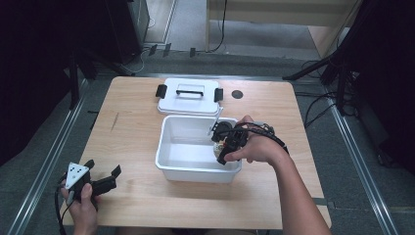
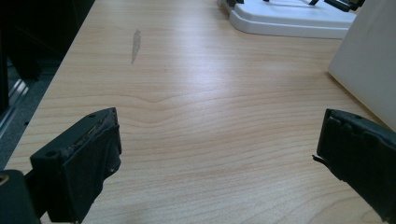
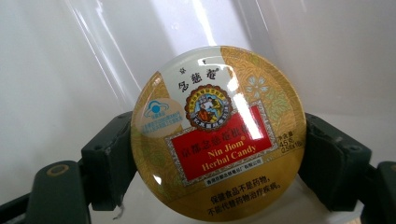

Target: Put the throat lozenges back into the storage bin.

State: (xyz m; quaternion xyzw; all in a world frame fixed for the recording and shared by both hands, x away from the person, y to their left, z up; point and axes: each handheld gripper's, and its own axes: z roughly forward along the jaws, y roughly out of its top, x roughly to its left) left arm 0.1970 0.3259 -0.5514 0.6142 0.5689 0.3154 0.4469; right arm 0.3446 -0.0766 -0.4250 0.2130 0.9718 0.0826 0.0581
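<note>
A round gold candy tin (image 3: 218,133) with a red label is clamped between the black jaws of my right gripper (image 3: 217,158), which is shut on it. That right gripper (image 1: 222,146) hangs inside the white plastic bin (image 1: 169,166) at its right side; the tin (image 1: 219,147) barely shows there under the hand. My left gripper (image 1: 103,177) rests near the table's front left corner, open, with nothing between its jaws. In the left gripper view its gripper (image 2: 219,154) stands open over bare wood.
The bin's white lid (image 1: 190,98) with black handle and clips lies flat just behind the bin. A small dark round hole (image 1: 237,94) is in the table behind it. The bin's wall (image 2: 369,60) and lid (image 2: 289,18) stand ahead-right of the left gripper.
</note>
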